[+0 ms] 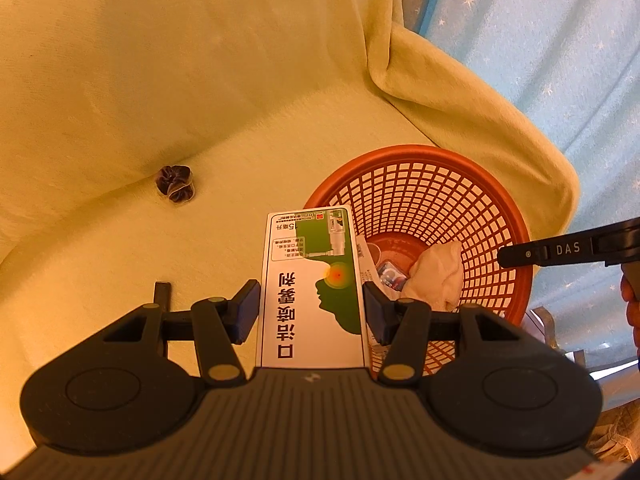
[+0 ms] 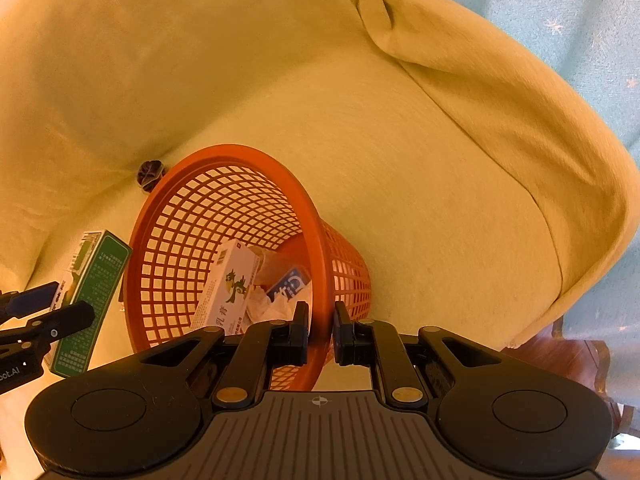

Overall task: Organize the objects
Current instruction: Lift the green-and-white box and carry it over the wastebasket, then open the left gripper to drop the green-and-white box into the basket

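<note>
left wrist view: left gripper [image 1: 311, 307] pinches the green-and-white medicine box [image 1: 312, 288] between its pads, held just short of the orange basket [image 1: 520, 232] near the sofa's right edge. a scrunchie [image 1: 175, 183] sits back by the seat crease.

right wrist view: right gripper [image 2: 320, 330] clamps the basket rim, tilting it toward the box. looks like the drop-in step; next it needs carrying over the rim, then letting go.
</note>
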The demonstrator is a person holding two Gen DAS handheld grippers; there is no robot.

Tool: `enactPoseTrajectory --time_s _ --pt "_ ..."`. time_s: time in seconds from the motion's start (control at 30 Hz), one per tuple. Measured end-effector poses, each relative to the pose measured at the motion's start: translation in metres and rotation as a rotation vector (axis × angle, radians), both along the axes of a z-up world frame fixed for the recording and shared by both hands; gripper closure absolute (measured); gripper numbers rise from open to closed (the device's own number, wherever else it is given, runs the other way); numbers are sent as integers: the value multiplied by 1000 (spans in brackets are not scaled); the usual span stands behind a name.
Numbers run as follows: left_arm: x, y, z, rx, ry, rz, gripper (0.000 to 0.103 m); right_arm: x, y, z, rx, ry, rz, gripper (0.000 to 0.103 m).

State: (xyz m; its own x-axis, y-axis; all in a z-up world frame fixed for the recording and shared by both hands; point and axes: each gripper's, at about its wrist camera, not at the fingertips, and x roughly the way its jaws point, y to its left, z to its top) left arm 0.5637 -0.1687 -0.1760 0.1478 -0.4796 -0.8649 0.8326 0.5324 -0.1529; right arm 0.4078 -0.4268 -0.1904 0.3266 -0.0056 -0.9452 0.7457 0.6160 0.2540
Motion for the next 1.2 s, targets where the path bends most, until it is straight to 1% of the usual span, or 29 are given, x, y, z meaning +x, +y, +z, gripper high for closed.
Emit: enactPoseTrajectory --time_s 0.57,0.9,1.07,1.17,1.2 --pt "-1 -23 -8 51 27 -20 53 2 -1 0 -13 1 23 95" --pt "-3 -33 -9 48 39 -26 53 4 -2 0 -16 3 31 95" --pt "-6 -42 -9 19 59 -67 52 4 -3 0 -19 7 32 95" --pt "-9 -46 -7 11 54 -87 44 5 -4 -1 -24 11 37 95" --pt "-9 -46 -6 11 47 -90 43 6 -3 -1 -19 9 41 95"
